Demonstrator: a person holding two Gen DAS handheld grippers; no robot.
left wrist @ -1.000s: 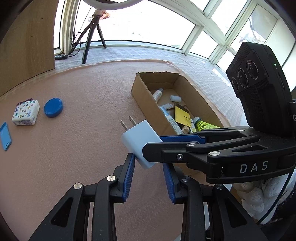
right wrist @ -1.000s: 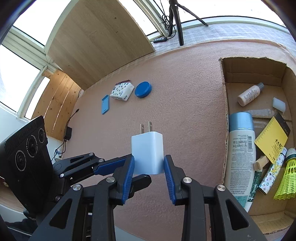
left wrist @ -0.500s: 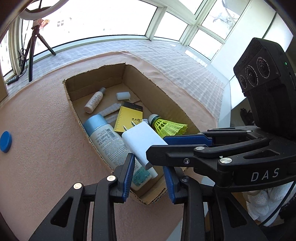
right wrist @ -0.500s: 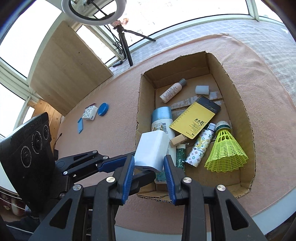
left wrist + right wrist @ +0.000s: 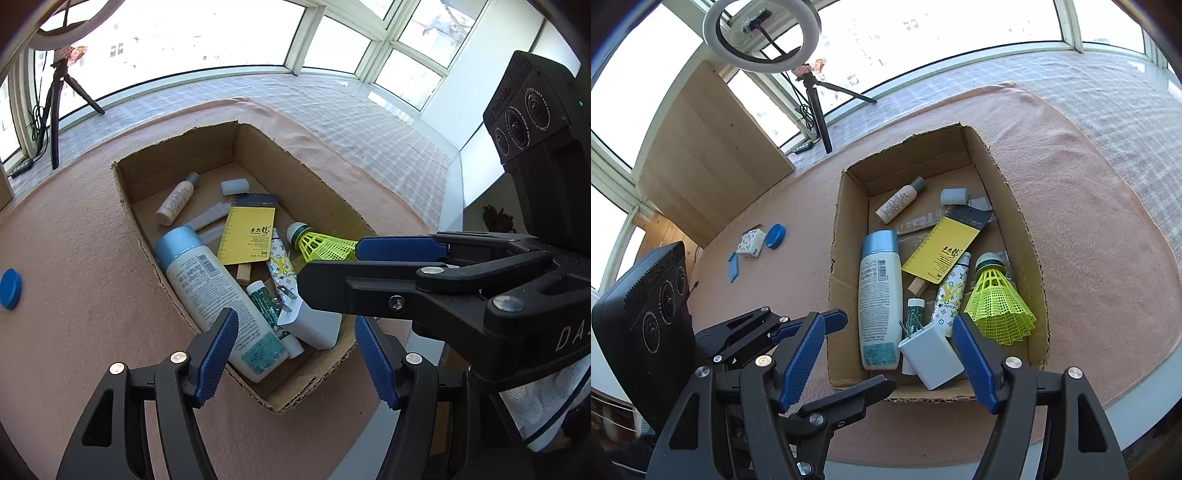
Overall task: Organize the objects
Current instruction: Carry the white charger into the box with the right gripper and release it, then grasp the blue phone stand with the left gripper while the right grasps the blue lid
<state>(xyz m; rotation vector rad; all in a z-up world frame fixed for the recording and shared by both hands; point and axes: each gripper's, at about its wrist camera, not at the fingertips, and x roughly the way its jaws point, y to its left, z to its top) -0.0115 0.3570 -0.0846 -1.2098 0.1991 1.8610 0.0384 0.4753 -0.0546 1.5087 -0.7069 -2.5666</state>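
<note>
Pink felt tabletop (image 5: 1108,206) under cardboard box (image 5: 1008,177), windows (image 5: 207,33) behind

Black claws (image 5: 295,354) with ribbed blue pads (image 5: 218,354), silver screws.

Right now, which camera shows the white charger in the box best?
The right wrist view: the charger shows whole, prongs up, lying in the box near its front wall. In the left wrist view the right gripper hides part of the charger.
</note>
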